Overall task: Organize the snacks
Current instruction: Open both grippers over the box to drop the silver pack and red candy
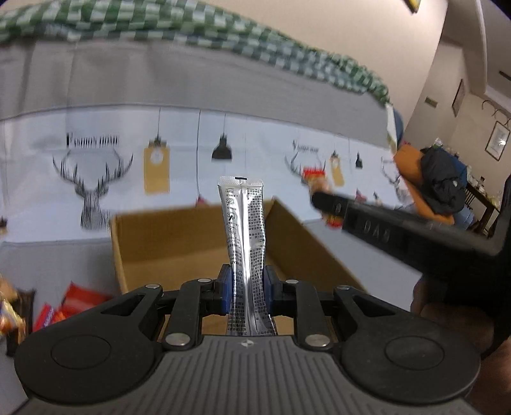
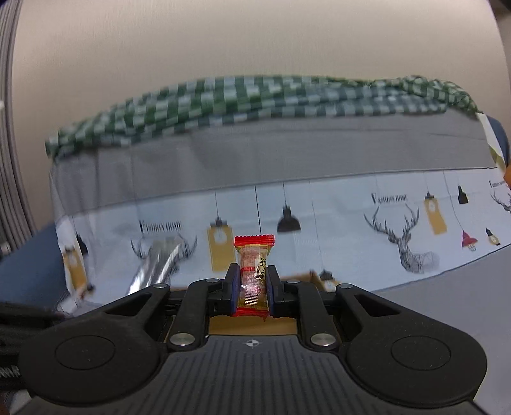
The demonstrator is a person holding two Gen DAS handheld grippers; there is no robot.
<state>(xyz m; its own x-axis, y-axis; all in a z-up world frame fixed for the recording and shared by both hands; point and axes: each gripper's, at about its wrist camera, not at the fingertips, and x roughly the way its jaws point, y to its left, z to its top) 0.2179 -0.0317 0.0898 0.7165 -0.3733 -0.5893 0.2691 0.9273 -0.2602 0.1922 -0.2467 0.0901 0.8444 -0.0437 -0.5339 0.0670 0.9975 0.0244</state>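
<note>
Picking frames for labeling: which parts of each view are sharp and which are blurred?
Left wrist view: silver sachet in the left tool sharp; cardboard box and right tool smeared. Right wrist view: red candy sharp; checked cloth blurred.

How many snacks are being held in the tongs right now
2. A silver stick packet stands clamped in the left tongs over the cardboard box; a red-ended wrapped candy sits in the right tongs.

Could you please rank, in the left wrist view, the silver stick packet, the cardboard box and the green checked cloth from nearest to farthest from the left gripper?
1. Silver stick packet: pinched between the left gripper fingers.
2. Cardboard box: open, just beyond and below.
3. Green checked cloth: draped along the top, far behind.
</note>
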